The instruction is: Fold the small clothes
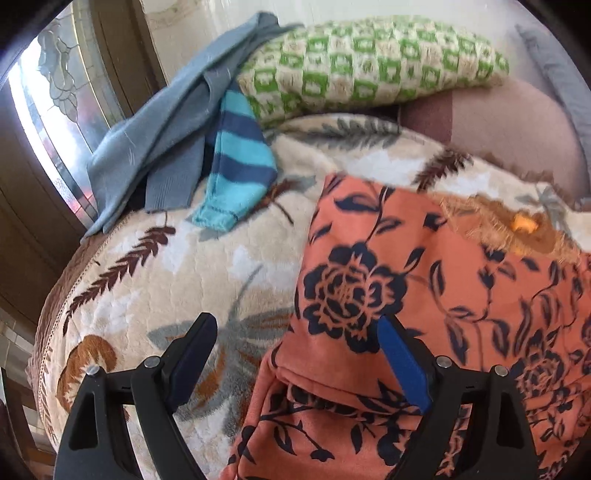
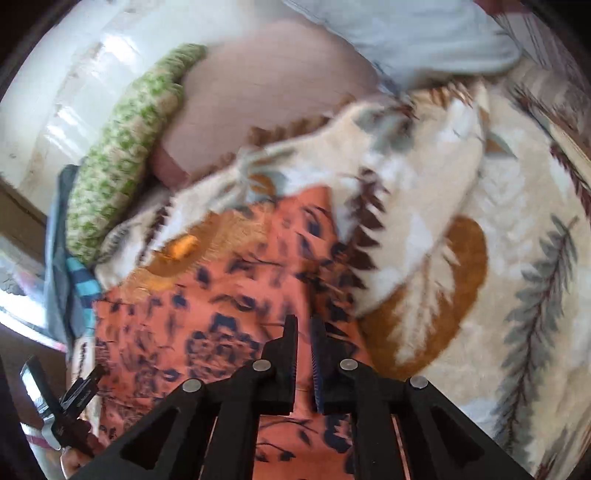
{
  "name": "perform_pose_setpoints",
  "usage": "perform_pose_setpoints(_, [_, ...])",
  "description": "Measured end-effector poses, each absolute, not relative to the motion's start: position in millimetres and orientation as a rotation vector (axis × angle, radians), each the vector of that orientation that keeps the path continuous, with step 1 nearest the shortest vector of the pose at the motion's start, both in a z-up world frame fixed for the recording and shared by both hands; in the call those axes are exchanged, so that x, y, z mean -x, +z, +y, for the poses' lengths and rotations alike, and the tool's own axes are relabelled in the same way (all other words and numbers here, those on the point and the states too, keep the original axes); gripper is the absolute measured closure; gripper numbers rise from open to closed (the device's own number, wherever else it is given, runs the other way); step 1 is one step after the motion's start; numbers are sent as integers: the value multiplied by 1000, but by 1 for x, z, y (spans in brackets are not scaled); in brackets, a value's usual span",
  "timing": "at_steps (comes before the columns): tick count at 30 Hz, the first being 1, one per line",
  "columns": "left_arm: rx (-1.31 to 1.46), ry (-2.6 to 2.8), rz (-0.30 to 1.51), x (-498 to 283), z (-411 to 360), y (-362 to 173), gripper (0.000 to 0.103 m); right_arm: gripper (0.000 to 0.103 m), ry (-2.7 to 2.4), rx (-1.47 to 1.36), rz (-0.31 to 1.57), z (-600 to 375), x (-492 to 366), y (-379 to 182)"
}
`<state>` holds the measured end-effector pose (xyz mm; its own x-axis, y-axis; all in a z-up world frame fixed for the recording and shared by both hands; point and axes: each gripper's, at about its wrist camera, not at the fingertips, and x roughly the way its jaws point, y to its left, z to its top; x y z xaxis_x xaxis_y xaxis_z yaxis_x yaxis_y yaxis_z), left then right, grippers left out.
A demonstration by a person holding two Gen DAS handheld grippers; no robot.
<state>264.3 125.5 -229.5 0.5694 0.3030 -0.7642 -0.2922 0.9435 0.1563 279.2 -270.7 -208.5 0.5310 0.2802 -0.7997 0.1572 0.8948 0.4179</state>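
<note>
An orange garment with a dark blue flower print (image 1: 424, 295) lies on a cream leaf-pattern blanket (image 1: 166, 288). My left gripper (image 1: 297, 328) is open, its jaws wide apart over the garment's left edge, holding nothing. In the right wrist view the same garment (image 2: 207, 317) lies under my right gripper (image 2: 303, 325), whose jaws are nearly together with only a thin gap; whether cloth is pinched between them is unclear. The left gripper also shows at the lower left of that view (image 2: 85, 384).
A blue striped sock (image 1: 236, 158) and grey-blue clothes (image 1: 159, 136) lie at the blanket's far left. A green-and-cream knitted piece (image 1: 369, 62) rests behind them. A pink cushion (image 2: 266, 107) and a pale blue cloth (image 2: 406, 33) lie beyond. A window (image 1: 55, 110) is at left.
</note>
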Motion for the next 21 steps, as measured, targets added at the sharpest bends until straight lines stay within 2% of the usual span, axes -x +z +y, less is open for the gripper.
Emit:
perform_pose_setpoints(4, [-59,293,913,-266,112,-233,13,94,150,-436,1004,-234,-295,-201])
perform_pose_setpoints(7, [-116,288,1060,-279,108,-265,13,95,117,-336,1127,-210,-324,-240])
perform_pose_setpoints(8, [-98,286,1041,-278,109,-264,13,96,88,-319,1179,-207,-334,-260])
perform_pose_setpoints(9, [-86,284,1046,-278,111,-261,13,96,93,-351,1142,-211,-336,-262])
perform_pose_setpoints(13, [-49,274,1003,-268,119,-246,13,96,120,-430,1175,-224,-326,-243])
perform_pose_setpoints(21, [-11,231,848,-205,101,-205,13,96,191,-265,1039,-254,-214,-182])
